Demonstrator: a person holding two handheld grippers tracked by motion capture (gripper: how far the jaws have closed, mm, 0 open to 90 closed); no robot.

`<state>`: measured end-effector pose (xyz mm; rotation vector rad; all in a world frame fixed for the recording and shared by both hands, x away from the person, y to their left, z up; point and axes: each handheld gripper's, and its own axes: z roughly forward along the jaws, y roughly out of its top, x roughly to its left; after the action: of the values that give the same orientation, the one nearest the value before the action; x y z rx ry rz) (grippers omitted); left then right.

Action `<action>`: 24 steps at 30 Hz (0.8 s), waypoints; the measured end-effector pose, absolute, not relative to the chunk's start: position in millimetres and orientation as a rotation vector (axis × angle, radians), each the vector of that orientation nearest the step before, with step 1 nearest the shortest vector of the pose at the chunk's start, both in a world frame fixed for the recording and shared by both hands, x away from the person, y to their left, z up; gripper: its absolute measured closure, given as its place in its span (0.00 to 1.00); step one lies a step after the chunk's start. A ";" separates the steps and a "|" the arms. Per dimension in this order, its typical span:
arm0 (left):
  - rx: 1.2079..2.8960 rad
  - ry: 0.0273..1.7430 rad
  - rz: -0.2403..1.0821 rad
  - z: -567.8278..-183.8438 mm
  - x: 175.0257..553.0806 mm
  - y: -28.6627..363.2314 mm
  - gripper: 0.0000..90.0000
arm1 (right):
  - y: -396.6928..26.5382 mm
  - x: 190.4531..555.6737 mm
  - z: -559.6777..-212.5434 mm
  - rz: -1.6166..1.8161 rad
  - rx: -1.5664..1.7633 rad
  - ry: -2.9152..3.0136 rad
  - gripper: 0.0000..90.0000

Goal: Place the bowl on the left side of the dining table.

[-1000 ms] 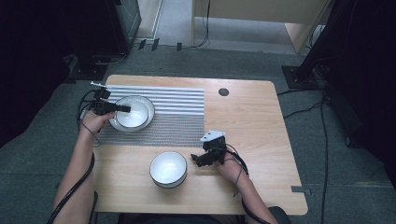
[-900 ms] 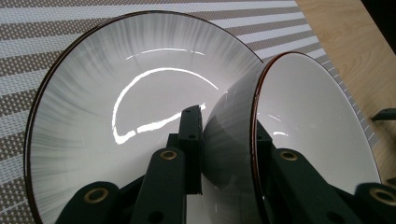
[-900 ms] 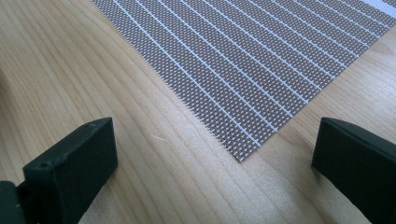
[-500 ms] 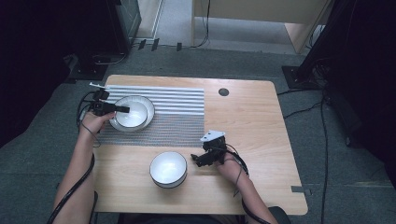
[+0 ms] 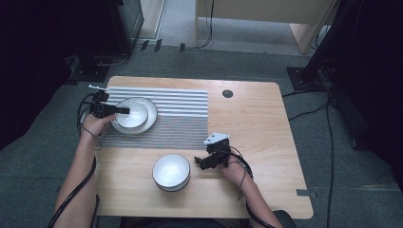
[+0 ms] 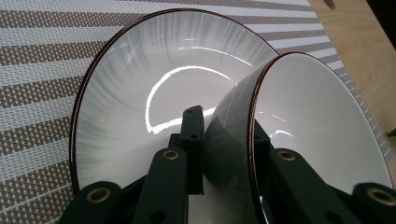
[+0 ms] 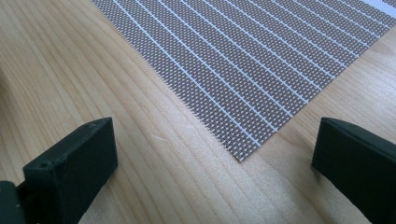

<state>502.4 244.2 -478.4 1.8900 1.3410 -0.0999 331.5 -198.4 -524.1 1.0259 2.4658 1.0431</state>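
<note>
We hold the left gripper (image 5: pixel 124 110) over the far left part of the table (image 5: pixel 266 123), above the striped mat (image 5: pixel 180 102). Its jaws are clamped tight on the rim of a small white bowl (image 6: pixel 322 121): in the left gripper view one jaw lies against the outside wall of that bowl and the other sits inside it, with the dark brown rim running between them. The bowl is tilted steeply in our grip, its opening facing off to one side. Just behind and beneath it lies a wider white plate (image 6: pixel 140 88) with the same dark rim, resting flat on the mat; the bowl's outer wall is close against the plate's inner surface, though we cannot tell whether they touch. In the high view the bowl (image 5: pixel 133 115) sits within the plate (image 5: pixel 151 111).

Our right gripper (image 5: pixel 202 164) rests low near the middle of the table's near half, just beside a second white bowl (image 5: pixel 171 171) that stands upright on the bare wood. Its jaws stand wide apart with nothing between them; in the right gripper view we see only the wood grain and the near corner of the mat (image 7: pixel 261 60) through the gap. The two grippers are well apart from one another. A dark round hole (image 5: pixel 227 93) sits in the tabletop beyond the mat.
</note>
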 end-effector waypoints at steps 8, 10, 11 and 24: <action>1.899 1.370 -0.070 -477.4 502.9 243.3 0.86 | -198.5 331.2 -524.1 1.042 1.019 2.469 0.00; 1.885 1.382 -0.060 -477.2 502.9 245.3 0.86 | -198.5 331.0 -524.1 1.042 1.019 2.470 0.00; 1.880 1.387 -0.061 -477.1 502.9 246.2 0.86 | -198.4 330.8 -524.0 1.041 1.022 2.471 0.00; 1.873 1.376 -0.092 -478.1 503.3 245.3 0.62 | -198.4 330.6 -524.1 1.043 1.020 2.472 0.00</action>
<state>503.3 245.3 -478.1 1.8735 1.3757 -0.0917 330.6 -198.4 -524.1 1.0205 2.4719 1.0428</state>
